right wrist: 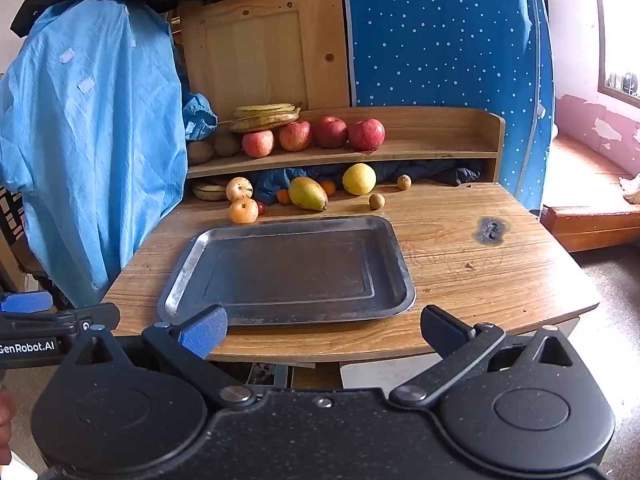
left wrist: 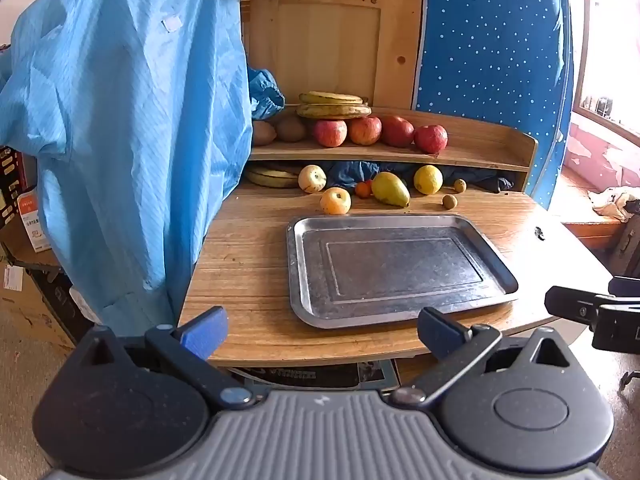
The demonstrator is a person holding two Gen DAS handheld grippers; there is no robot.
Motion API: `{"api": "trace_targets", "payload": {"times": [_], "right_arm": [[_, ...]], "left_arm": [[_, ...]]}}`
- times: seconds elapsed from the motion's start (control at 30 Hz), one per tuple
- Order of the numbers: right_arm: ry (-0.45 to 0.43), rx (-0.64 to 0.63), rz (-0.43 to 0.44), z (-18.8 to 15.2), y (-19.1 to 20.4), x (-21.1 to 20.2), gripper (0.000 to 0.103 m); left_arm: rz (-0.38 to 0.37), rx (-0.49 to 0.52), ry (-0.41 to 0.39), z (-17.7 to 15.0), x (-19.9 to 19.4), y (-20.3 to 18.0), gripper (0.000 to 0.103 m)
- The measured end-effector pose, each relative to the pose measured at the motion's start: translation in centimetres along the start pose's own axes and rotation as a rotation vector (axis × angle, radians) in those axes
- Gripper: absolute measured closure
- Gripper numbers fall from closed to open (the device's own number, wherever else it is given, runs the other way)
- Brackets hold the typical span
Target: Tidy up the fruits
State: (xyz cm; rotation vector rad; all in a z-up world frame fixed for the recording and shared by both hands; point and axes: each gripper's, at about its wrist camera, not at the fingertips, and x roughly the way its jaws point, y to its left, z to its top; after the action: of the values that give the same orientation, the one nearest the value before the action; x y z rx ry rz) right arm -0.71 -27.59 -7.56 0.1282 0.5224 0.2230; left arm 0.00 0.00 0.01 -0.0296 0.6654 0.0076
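Hand-held grippers, left (left wrist: 320,330) and right (right wrist: 322,330), released, angled down toward tray (right wrist: 192,264)

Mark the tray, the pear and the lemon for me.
tray (right wrist: 394,248): right wrist view, on its right rim.
pear (right wrist: 307,193): right wrist view, on the middle of its body.
lemon (left wrist: 428,179): left wrist view, on the middle of its skin.

Red apples (right wrist: 366,133), yellow lemon (right wrist: 359,178) (white-dotted blue curtain (right wrist: 440,32) behind)
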Motion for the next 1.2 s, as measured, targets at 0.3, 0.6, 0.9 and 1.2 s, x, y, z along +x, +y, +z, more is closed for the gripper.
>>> {"api": "trace_targets", "payload": {"times": [0.3, 0.6, 0.9, 1.2], "right_arm": [[0.007, 0.002, -0.003, -0.6, 0.6, 0.6, 0.0], [0.02, 0.01, 0.0, 0.2, -0.2, 0.4, 0.0], [0.021, 0.013, 0.0, 0.1, -0.4, 0.5, 0.0], [0.025, 0.017, 0.0, 0.1, -0.5, 0.7, 0.0]], "left_arm": [[-0.005, -0.001, 0.002, -0.2, -0.2, 0.1, 0.0], [-0.003, 0.001, 0.011, -0.9, 0.1, 0.6, 0.0], [0.001, -0.007, 0.023, -0.9, 0.3, 0.2, 0.0], [-0.001, -0.008, 0.031, -0.9, 0.5, 0.0, 0.0]]}}
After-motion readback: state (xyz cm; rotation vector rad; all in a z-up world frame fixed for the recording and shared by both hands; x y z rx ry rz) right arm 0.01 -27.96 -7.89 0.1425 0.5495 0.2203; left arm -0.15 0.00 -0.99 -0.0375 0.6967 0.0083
